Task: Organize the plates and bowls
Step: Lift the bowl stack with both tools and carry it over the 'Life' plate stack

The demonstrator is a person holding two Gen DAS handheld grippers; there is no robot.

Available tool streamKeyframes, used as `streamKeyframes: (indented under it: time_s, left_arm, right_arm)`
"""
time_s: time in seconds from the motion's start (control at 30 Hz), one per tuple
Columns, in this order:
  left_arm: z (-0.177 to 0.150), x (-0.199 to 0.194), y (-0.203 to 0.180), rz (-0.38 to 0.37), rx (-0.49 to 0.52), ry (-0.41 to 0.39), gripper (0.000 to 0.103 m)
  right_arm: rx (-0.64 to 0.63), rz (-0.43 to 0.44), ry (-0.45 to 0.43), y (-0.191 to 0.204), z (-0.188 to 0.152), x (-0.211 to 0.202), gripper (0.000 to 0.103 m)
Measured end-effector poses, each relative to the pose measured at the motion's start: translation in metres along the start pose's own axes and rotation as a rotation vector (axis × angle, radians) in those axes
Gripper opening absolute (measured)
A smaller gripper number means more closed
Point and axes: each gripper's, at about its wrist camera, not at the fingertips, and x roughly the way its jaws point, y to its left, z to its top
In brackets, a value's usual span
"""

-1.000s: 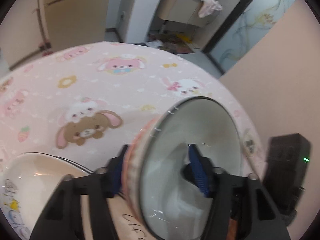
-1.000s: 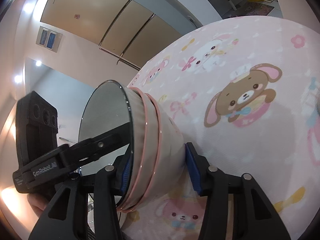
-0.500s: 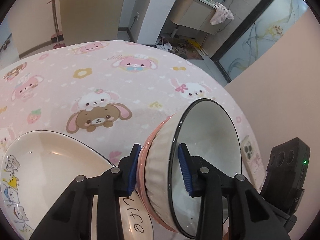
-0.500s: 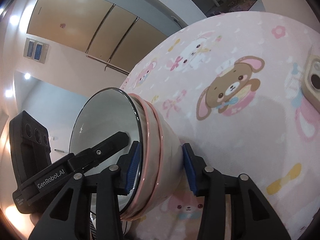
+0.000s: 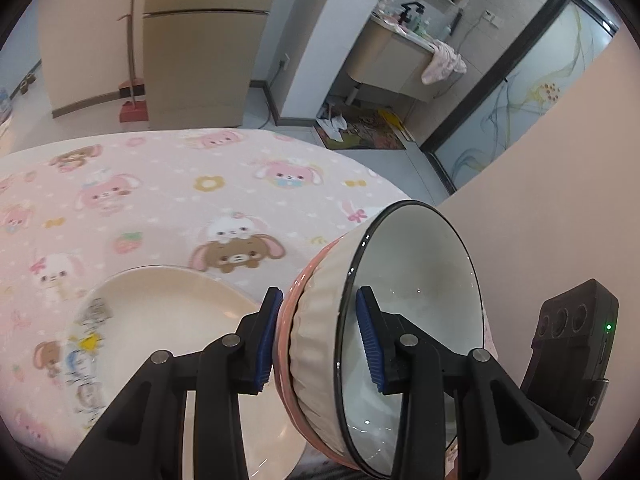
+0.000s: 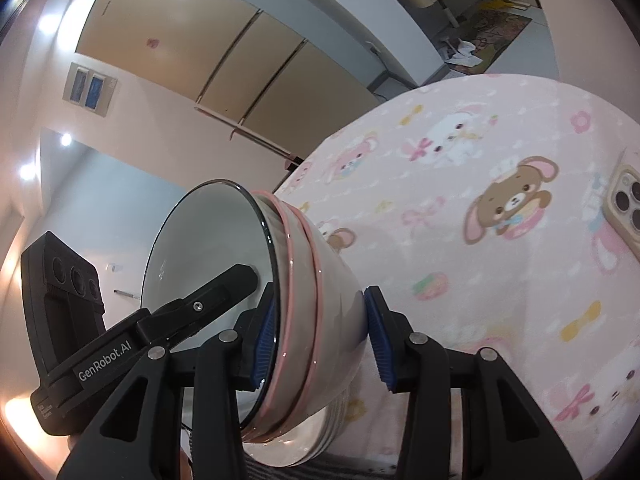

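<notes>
A stack of nested white bowls with pink rims (image 5: 416,280) hangs tilted on its side above the pink cartoon tablecloth (image 5: 168,200). My left gripper (image 5: 318,340) is shut on the stack's near wall, one blue pad inside and one outside. In the right wrist view the bowl stack (image 6: 332,272) shows its pink rims, and my right gripper (image 6: 320,342) is shut on the opposite wall. There the left gripper's finger (image 6: 216,296) reaches into the top bowl. A cream plate with cartoon prints (image 5: 160,320) lies on the table below and left of the stack.
The right gripper's black body (image 5: 572,344) shows at the lower right of the left wrist view. A phone in a beige case (image 6: 624,204) lies on the cloth at the right. A pink wall (image 5: 540,180) stands close on the right; the table's far edge drops to the floor.
Both grippers have risen with the bowl stack. The left jaws narrowed onto the bowl wall. More of the plate, the phone and the room has come into view.
</notes>
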Motion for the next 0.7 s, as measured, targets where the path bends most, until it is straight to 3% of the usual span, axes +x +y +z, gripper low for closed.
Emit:
streamKeyframes:
  time_s: [0.33, 0.7]
  left_arm:
    - [-0.017, -0.048, 0.059, 0.028, -0.091, -0.041, 0.04]
    - [-0.039, -0.042, 0.099, 0.045, -0.124, 0.008, 0.04]
  right_arm:
    - [-0.04, 0.06, 0.064, 0.048, -0.029, 0.027, 0.041]
    - [-0.023, 0.066, 0.145, 0.05, -0.059, 0.061, 0.041]
